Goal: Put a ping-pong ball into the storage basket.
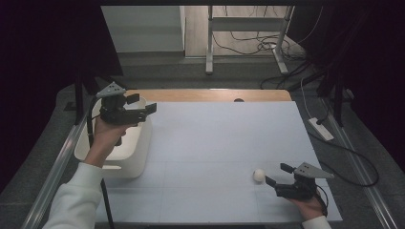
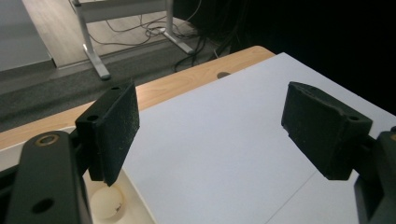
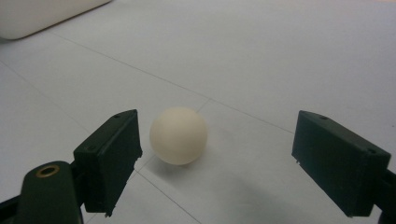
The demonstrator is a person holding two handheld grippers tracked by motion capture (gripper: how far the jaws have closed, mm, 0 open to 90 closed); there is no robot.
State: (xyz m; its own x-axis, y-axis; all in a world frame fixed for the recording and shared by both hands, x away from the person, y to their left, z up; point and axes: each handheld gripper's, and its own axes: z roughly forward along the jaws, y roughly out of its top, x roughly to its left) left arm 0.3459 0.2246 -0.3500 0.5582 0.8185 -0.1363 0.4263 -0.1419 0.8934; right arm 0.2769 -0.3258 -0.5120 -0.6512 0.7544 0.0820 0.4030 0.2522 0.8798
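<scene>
At the left, the left gripper (image 1: 141,106) hung above a white tub (image 1: 138,148) near the tabletop's (image 1: 215,138) left edge, its jaws spread wide with nothing between them. In the left gripper view, a pale ball in the tub (image 2: 106,203) lay just under the left-hand jaw. Farther right, a second white ball (image 1: 259,175) rested on the tabletop near the front. The right gripper (image 1: 277,174) sat low just beside it, jaws wide apart, the ball between them and nearer one jaw, untouched.

ball (image 3: 178,135): matt, smooth | jaws: rough black | table edge (image 1: 210,95): wood
</scene>
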